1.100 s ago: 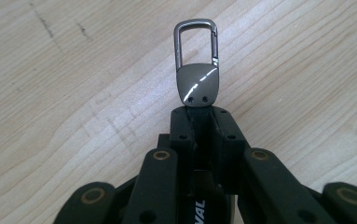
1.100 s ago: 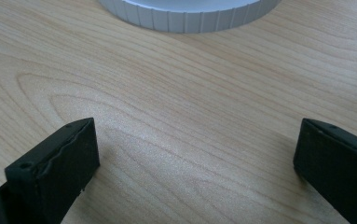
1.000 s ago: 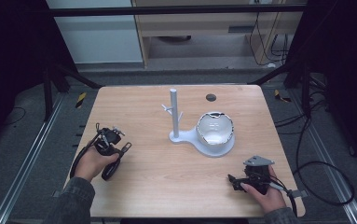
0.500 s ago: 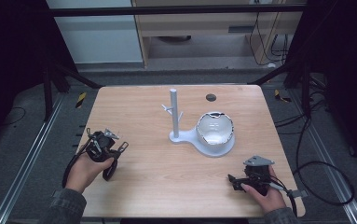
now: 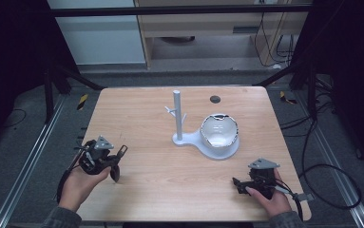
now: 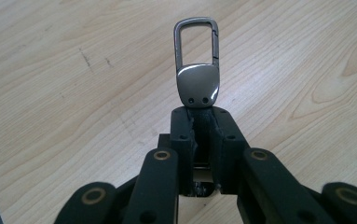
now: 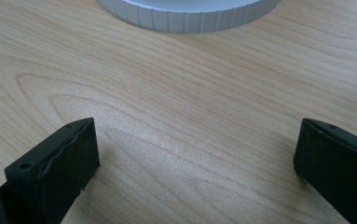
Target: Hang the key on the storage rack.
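- Near edge first: left gripper (image 5: 104,160) sits at the lower left of the high view, jaws clamped tight on the dark end of a metal key clip (image 6: 197,70). In the left gripper view the clip sticks straight up out of the jaws, loop end at the top centre of the frame, over bare table (image 5: 137,118).
- Right gripper (image 5: 253,183) is at the lower right of the high view, jaws spread wide with nothing between them, parked low on the wood.
- Further back, mid-frame: a white stand (image 5: 178,116) with little side pegs, and a white bowl (image 5: 219,131) on its base just to the right.
- My guess is the clip goes onto a peg. So keep the loop facing the post, come in level and slow, and don't let go until the loop is properly over the peg.
- The free gripper could steady the base (image 7: 190,11) if it wants to slide.
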{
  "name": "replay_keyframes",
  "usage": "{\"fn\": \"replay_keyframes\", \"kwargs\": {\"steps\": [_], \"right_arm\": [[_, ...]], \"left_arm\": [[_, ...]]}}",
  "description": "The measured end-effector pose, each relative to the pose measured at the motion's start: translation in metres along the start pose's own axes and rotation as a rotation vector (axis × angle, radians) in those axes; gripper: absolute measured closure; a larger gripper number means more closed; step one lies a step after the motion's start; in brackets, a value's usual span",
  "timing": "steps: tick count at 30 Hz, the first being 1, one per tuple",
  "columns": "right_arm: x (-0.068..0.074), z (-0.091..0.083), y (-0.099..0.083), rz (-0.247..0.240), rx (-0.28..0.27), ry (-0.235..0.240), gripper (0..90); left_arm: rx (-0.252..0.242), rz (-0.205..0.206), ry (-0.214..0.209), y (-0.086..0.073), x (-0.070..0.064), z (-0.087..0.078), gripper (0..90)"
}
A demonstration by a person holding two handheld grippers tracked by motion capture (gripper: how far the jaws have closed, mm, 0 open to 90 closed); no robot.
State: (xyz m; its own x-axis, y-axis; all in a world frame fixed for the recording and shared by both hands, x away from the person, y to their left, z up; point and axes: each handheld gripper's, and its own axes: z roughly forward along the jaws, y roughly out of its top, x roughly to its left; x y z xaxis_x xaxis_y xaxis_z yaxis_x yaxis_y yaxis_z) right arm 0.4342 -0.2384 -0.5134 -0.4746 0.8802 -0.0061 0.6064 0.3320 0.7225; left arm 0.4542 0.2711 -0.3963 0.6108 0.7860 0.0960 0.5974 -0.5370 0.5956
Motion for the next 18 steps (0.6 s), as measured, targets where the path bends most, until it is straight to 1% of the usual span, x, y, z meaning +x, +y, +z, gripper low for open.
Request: {"fn": "replay_keyframes", "kwargs": {"steps": [3, 10, 12, 15, 17, 18], "right_arm": [[0.000, 0.000, 0.000, 0.000, 0.000, -0.001, 0.4], [0.000, 0.000, 0.000, 0.000, 0.000, -0.001, 0.4], [0.000, 0.000, 0.000, 0.001, 0.000, -0.001, 0.4], [0.000, 0.000, 0.000, 0.003, 0.001, 0.000, 0.4], [0.000, 0.000, 0.000, 0.003, 0.001, 0.000, 0.4], [0.000, 0.000, 0.000, 0.003, 0.001, 0.000, 0.4]], "left_arm": [[-0.044, -0.013, -0.002, 0.001, 0.000, -0.007, 80.5], [-0.071, -0.010, -0.004, 0.006, -0.005, -0.009, 80.5], [-0.094, -0.012, -0.008, 0.010, -0.007, -0.009, 80.5], [-0.106, -0.011, -0.014, 0.013, -0.009, -0.009, 80.5], [-0.132, -0.006, -0.014, 0.020, -0.014, -0.009, 80.5], [-0.132, -0.006, -0.014, 0.020, -0.014, -0.009, 80.5]]}}
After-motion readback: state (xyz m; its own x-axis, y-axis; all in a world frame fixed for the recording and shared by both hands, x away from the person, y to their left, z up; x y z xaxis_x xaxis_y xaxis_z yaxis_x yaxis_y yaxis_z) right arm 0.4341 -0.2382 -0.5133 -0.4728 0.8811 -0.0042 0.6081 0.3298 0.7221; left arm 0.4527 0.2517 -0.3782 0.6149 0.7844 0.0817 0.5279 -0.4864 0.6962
